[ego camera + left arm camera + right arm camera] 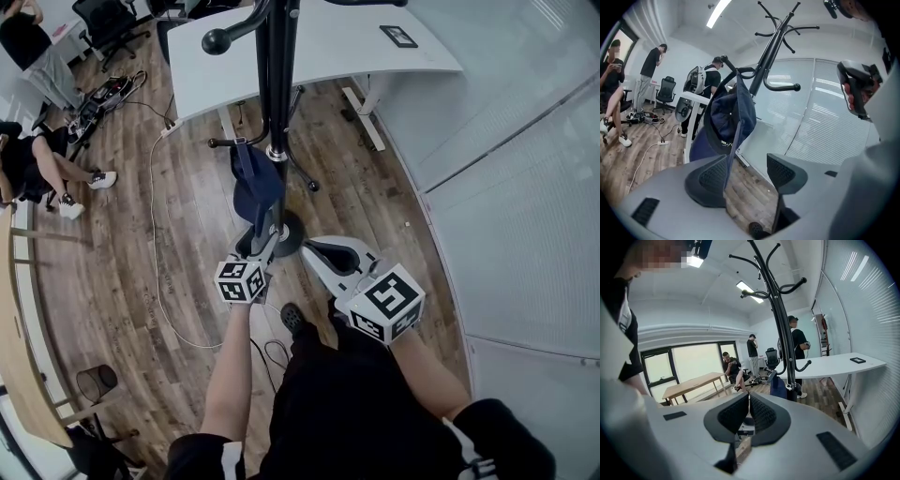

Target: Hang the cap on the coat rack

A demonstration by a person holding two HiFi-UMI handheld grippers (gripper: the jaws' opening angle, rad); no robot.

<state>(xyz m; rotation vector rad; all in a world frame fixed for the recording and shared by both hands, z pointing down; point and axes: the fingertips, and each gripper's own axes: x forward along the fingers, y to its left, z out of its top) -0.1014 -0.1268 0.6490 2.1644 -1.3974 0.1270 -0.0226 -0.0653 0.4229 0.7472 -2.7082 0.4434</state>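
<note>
A dark blue cap (255, 183) hangs from a low hook of the black coat rack (278, 75). In the left gripper view the cap (729, 117) dangles from the hook (740, 71), and its brim edge reaches down beside the left pad. My left gripper (263, 242) sits just below the cap; its jaws (747, 171) stand wide apart and do not press on the brim. My right gripper (328, 253) is to its right, away from the cap, shut with nothing between its pads (748, 411). The rack (780, 324) and the cap (778, 386) show beyond it.
A white desk (328, 47) stands behind the rack, and a glass wall (525, 187) runs along the right. People sit at the far left (28, 159). A cable (155, 244) trails over the wood floor. A wire bin (96, 382) and a wooden table (19, 356) are at lower left.
</note>
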